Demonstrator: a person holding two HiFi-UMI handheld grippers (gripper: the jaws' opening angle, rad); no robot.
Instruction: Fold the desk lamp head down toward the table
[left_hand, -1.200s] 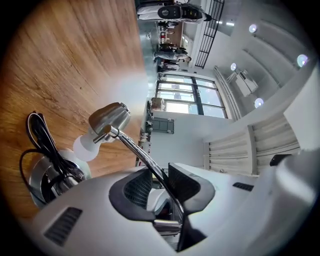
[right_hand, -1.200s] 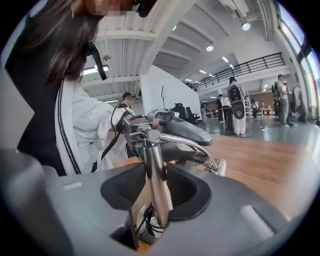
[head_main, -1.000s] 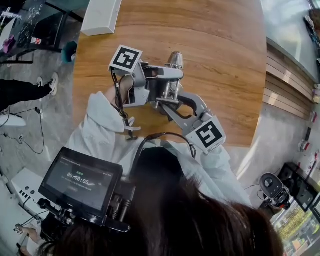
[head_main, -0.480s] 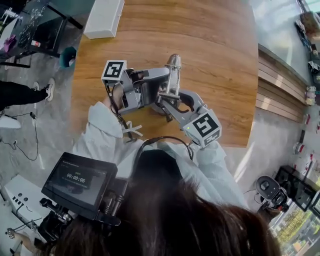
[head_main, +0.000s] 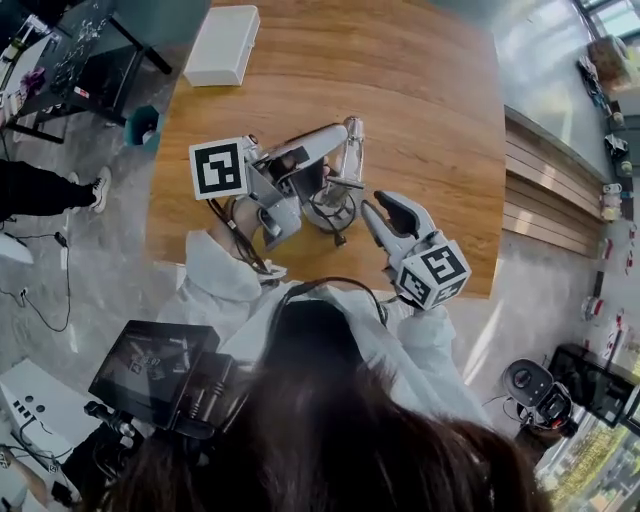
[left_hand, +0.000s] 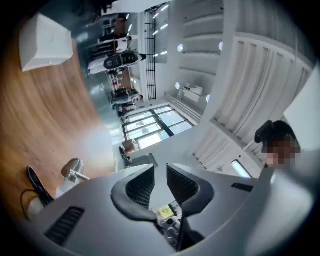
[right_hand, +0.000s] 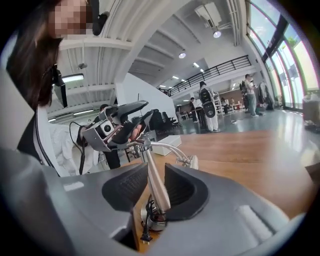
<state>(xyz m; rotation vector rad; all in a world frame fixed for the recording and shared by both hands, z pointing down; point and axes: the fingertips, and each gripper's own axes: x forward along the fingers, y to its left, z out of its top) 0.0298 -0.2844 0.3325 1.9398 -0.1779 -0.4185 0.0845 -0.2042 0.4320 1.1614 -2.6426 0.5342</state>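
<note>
The right tongs (right_hand: 156, 171) are set at a moderate opening and grip nothing. The upright pole (right_hand: 159, 192) of the desk lamp (right_hand: 150, 150) shows in the gap between the pads, close to the right-hand pad; the head view shows these tongs just beside the lamp and apart from it. The lamp base (right_hand: 151, 220) rests on the wooden surface (right_hand: 240, 150) directly ahead of and below the right tongs, with a black cable (right_hand: 145, 231) at its near edge. The left tongs (left_hand: 160, 175) are at a narrow opening with nothing between the pads. They sit at the top of the pole, above and beyond the right tongs; contact with the lamp cannot be confirmed. The lamp head (left_hand: 74, 169) lies low and to the left of the left tongs, at the end of an arm that slopes down from the pole top toward the surface. A white box (left_hand: 45, 42) lies on the surface well apart from both tongs.
</note>
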